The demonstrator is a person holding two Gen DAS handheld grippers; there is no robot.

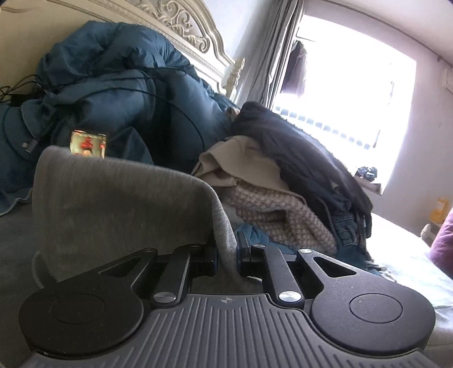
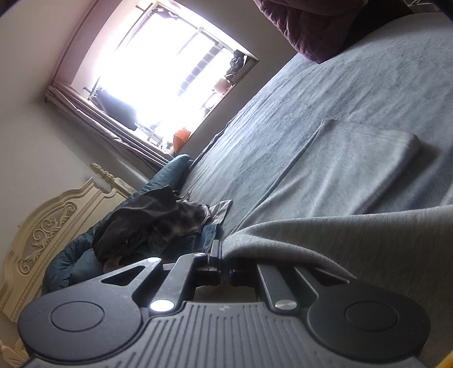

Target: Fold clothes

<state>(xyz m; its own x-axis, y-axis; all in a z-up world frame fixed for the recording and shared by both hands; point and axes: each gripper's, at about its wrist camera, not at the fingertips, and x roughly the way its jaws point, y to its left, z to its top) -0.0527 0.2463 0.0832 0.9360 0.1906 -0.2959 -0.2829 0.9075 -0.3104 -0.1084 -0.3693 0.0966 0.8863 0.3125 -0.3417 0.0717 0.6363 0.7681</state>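
While nearly closed, fingers (image 1: 226, 249) pinch grey garment (image 1: 119, 203).

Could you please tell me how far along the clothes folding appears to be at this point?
Done: one grey folded garment lies flat on the bed. In hand: both the left gripper and right gripper have jaws shut on a grey knit garment. Left: a heap of unfolded clothes remains.

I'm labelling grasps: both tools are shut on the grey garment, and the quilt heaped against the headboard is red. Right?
Not quite: the quilt heaped against the headboard is dark blue, as the left wrist view shows. The left tool and right tool are indeed shut on the grey garment.
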